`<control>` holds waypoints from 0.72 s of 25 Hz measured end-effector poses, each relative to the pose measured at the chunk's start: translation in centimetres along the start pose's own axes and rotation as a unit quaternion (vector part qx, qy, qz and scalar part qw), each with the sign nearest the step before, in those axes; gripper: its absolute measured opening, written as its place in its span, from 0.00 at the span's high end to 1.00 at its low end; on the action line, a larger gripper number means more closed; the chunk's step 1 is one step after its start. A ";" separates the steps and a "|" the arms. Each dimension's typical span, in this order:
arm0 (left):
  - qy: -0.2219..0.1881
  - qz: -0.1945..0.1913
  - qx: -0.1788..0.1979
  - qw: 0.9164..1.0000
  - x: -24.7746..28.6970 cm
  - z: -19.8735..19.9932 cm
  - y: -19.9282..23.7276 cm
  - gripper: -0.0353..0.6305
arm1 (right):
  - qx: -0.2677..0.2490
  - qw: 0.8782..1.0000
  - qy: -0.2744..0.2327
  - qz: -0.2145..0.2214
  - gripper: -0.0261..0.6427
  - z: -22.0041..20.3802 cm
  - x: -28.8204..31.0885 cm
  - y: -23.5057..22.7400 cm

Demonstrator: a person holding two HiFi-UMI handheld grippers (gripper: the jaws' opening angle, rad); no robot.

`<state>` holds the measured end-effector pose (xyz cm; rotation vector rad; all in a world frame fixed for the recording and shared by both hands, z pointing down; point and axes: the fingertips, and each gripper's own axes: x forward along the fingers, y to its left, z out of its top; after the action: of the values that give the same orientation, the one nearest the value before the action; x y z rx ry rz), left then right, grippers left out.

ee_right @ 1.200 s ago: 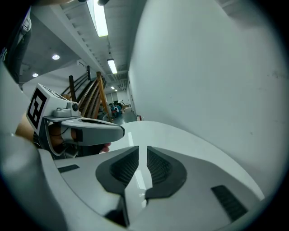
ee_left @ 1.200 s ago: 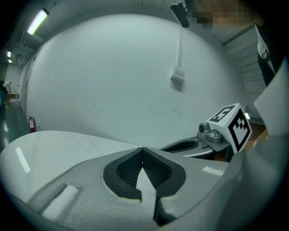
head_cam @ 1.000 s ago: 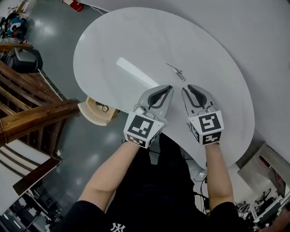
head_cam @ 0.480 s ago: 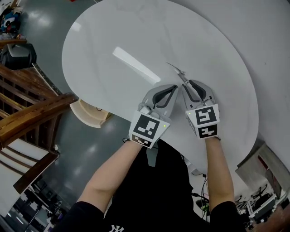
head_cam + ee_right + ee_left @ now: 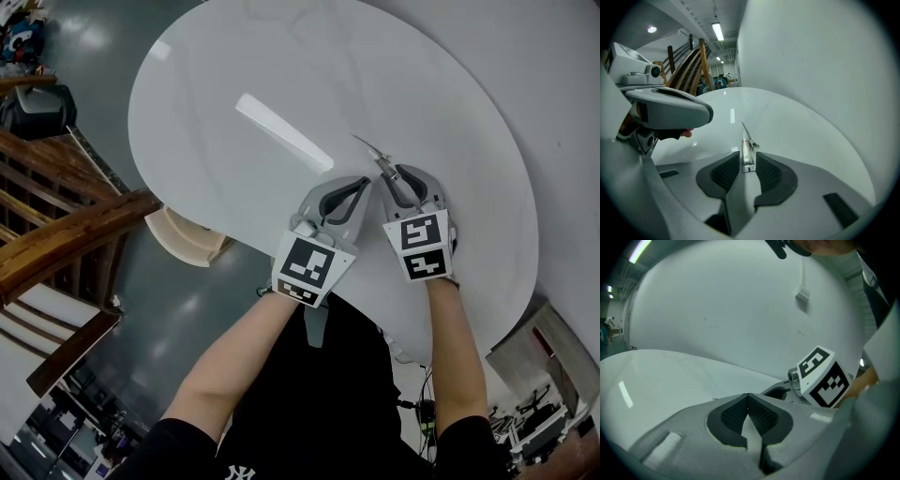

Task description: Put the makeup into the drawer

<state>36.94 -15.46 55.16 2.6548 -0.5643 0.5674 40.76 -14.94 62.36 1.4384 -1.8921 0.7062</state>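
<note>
right gripper view shows the makeup (image 5: 747,151) lying flat on the white table (image 5: 797,117), a slim silvery tube w/ a fine pointed tip aimed away from you; its blunt near end sits between the tips of the right gripper (image 5: 748,159), whose jaws are opening, pads not pressing on it yet, so nothing is held; in the head view the same piece (image 5: 368,148) lies near the table's far right part, just ahead of that gripper (image 5: 394,180); the left gripper (image 5: 748,397) is clenched on nothing, pad tips touching, hovering just beside the right one over the near edge (image 5: 339,192); handling, as a guess: v. light, stiff along its length, smooth and prob. slippery, and so thin it hugs the tabletop; take it across the thicker barrel near the blunt end, not the pointed tip, which looks fragile and would pivot; come in low so the pads reach under its sides, or it may skid or roll off; around it: bare tabletop w/ only a bright strip of lamp glare (image 5: 281,131), so nothing blocks the pick; a pale wooden tray-like thing (image 5: 187,239) juts out below the table's left edge, maybe the drawer, can't tell for sure; if so, the carry goes across your left gripper, so move that aside; dark wooden rails (image 5: 66,225) stand further left, well apart.
</note>
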 end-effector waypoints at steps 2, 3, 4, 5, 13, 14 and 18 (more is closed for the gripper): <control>0.001 0.001 -0.001 1.000 -0.1 -0.2 0.0 0.93 | -0.007 1.000 0.005 -0.001 0.79 -0.1 0.0 0.1; 0.001 0.002 -0.001 1.000 -0.2 -0.4 0.0 0.93 | -0.007 1.000 0.007 -0.001 0.81 -0.2 0.0 0.2; 0.001 0.002 -0.002 1.000 -0.3 -0.5 0.0 0.93 | -0.008 1.000 0.008 -0.001 0.83 -0.3 0.0 0.3; 0.002 0.003 -0.003 1.000 -0.4 -0.7 0.0 0.93 | -0.008 1.000 0.009 0.000 0.83 -0.4 0.1 0.4; -0.002 0.003 -0.005 1.000 -1.1 -0.7 0.0 0.93 | 0.017 1.000 -0.006 0.002 0.84 -0.1 -0.6 0.7; -0.003 0.003 -0.004 1.000 -1.2 -0.7 0.0 0.93 | 0.020 1.000 -0.010 0.002 0.84 0.1 -0.9 0.8; -0.007 -0.001 -0.001 1.000 -1.9 -0.5 -0.4 0.93 | 0.025 0.999 -0.025 -0.003 0.84 0.8 -2.0 1.4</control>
<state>35.36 -14.32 54.64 2.6592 -0.5651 0.5484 39.61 -13.97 60.24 1.5041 -1.9200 0.7267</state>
